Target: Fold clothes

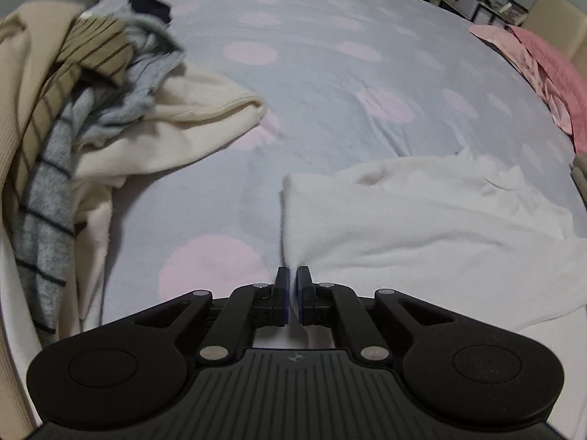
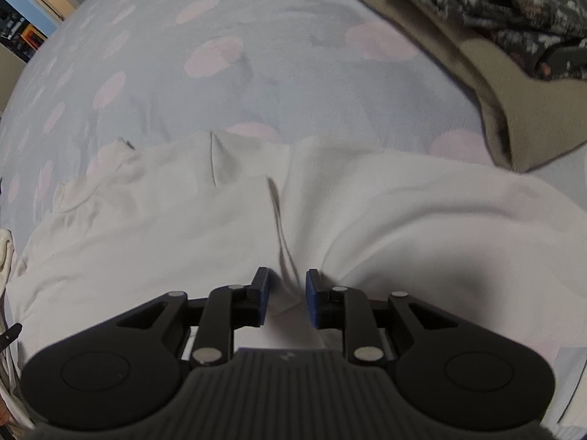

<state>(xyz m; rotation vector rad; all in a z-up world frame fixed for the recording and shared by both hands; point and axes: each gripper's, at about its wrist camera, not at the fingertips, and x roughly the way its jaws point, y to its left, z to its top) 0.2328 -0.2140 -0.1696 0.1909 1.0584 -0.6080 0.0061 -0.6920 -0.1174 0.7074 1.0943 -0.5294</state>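
A white garment [image 1: 422, 220] lies on the grey bed sheet with pink dots [image 1: 312, 73]. My left gripper [image 1: 292, 275] is shut on the garment's near left corner; the cloth is pinched between the blue pads and pulled into a ridge. In the right wrist view the same white garment [image 2: 183, 220] spreads under the gripper. My right gripper [image 2: 287, 282] has its jaws partly closed around a raised fold of the white cloth, with a gap still showing between the pads.
A heap of unfolded clothes lies at the left: a cream top [image 1: 165, 135], a grey checked piece [image 1: 47, 227], a tan striped piece [image 1: 95, 47]. Pink clothes [image 1: 550, 73] lie at the far right. A beige and dark floral pile [image 2: 513, 36] lies at the upper right.
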